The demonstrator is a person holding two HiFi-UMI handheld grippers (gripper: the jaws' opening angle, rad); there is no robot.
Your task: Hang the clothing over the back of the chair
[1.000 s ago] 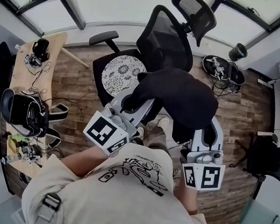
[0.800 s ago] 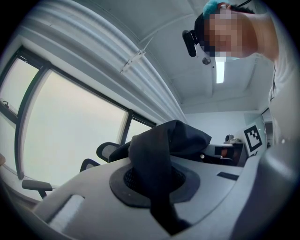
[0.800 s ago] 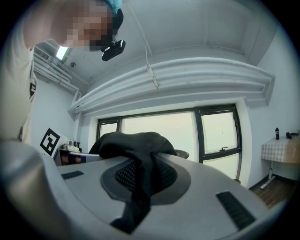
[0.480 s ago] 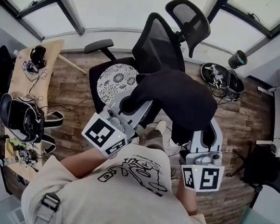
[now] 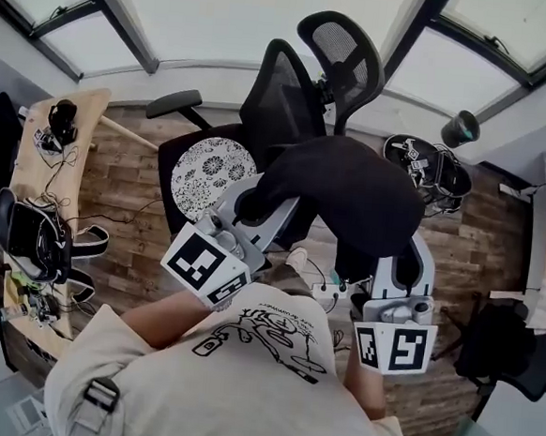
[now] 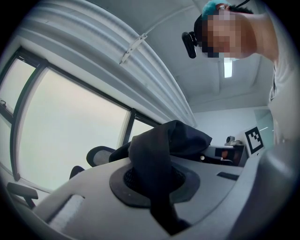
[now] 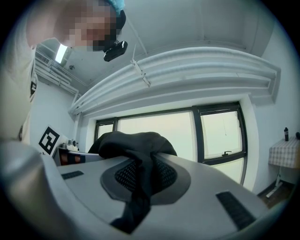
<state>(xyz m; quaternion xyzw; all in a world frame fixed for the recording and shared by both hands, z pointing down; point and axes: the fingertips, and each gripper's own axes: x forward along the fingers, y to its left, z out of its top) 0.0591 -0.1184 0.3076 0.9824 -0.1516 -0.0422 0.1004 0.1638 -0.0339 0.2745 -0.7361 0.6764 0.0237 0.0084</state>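
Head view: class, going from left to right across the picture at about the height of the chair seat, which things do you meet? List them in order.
desk → cushion → clothing → shoes

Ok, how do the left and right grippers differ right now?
The left gripper slants toward the chair; the right gripper points straight ahead. The left gripper is by the seat; the right gripper is off to the side, over floor. Both are shut on the black garment.
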